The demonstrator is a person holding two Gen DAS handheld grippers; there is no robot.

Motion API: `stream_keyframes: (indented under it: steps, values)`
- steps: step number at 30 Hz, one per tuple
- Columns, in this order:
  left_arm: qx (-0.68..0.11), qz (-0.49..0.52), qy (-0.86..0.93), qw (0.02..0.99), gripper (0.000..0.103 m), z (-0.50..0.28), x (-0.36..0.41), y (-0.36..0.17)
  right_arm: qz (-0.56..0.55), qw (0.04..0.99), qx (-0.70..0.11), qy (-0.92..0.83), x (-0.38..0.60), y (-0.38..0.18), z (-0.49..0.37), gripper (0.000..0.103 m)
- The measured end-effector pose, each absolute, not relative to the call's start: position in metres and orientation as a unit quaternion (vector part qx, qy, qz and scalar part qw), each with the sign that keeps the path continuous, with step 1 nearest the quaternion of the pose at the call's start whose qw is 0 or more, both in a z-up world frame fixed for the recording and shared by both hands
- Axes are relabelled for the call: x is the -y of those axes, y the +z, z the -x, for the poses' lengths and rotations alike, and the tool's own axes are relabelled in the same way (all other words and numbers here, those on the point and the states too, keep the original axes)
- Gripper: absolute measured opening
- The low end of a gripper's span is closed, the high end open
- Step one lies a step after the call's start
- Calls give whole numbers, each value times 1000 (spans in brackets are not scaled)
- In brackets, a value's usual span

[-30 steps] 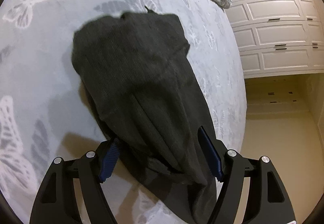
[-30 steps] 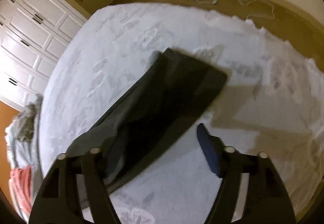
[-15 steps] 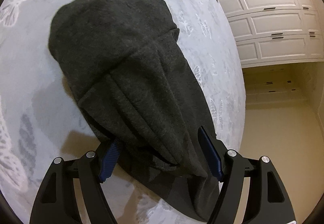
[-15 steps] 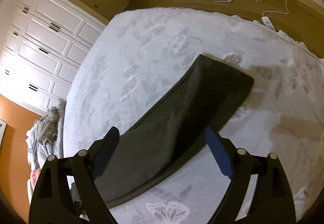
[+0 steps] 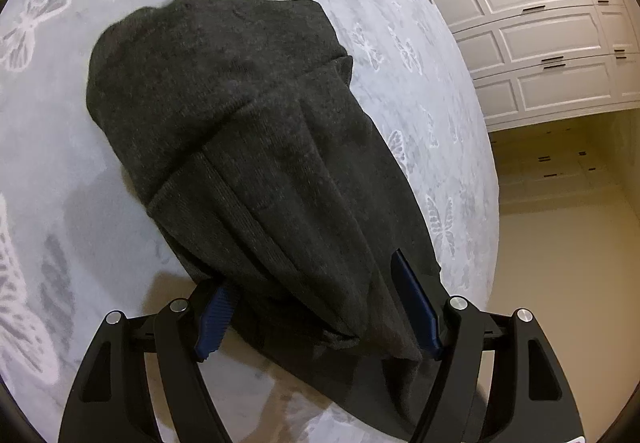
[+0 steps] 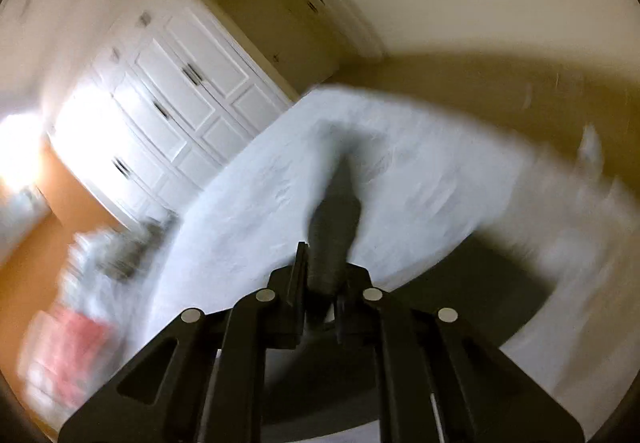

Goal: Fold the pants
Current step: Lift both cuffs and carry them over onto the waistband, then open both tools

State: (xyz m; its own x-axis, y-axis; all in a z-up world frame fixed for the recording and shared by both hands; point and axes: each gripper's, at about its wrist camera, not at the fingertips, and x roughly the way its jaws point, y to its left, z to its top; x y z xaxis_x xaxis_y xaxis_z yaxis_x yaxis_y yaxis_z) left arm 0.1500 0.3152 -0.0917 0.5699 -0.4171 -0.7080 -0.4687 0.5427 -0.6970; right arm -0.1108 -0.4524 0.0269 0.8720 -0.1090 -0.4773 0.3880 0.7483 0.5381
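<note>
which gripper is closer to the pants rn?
Right. The right gripper has its jaws shut on a bunch of the pants; the left gripper straddles them, jaws open.

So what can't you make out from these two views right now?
- Right wrist view: everything is motion-blurred. The right gripper has its fingers close together on a dark strip of the pants; how much fabric it holds is unclear.
- Left wrist view: the pants' near edge is hidden by the left gripper and cut off by the frame.
- The bedspread under the pants is hidden.
</note>
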Motion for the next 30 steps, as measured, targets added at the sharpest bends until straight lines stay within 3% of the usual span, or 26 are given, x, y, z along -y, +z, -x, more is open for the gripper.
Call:
stream_keyframes:
  steps: [3, 9, 15, 17, 18, 19, 20, 21, 25, 27, 30]
  values:
    - [-461, 478, 20, 748, 70, -149, -317, -90, -399, 814, -370, -204, 484, -74, 92, 10]
    - [-444, 488, -5, 752, 70, -141, -321, -81, -387, 825, -355, -208, 483, -69, 88, 14]
    - [-448, 494, -20, 745, 71, -143, -321, -82, -375, 793, -388, -283, 470, -62, 96, 40]
    - [-457, 503, -24, 733, 71, -151, -318, -91, -330, 806, -391, -299, 461, -49, 99, 57]
    - [-457, 512, -29, 726, 62, -153, -319, -97, -302, 819, -388, -295, 451, -43, 97, 60]
    - [-454, 520, -34, 723, 30, -156, -320, -102, -292, 824, -387, -293, 448, -41, 95, 62]
    - [-452, 517, -37, 726, 12, -158, -320, -100, -283, 828, -390, -287, 446, -41, 92, 62]
    - [-441, 511, -48, 736, 5, -159, -320, -92, -281, 829, -394, -280, 445, -43, 88, 62]
    - [-354, 454, -116, 809, 6, -140, -320, -27, -310, 830, -370, -279, 453, -40, 95, 62]
    - [-411, 408, -59, 813, 7, -140, -325, -48, -317, 831, -359, -283, 457, -36, 101, 62]
    - [-507, 462, 0, 728, 7, -138, -338, -113, -319, 820, -376, -291, 462, -42, 104, 62]
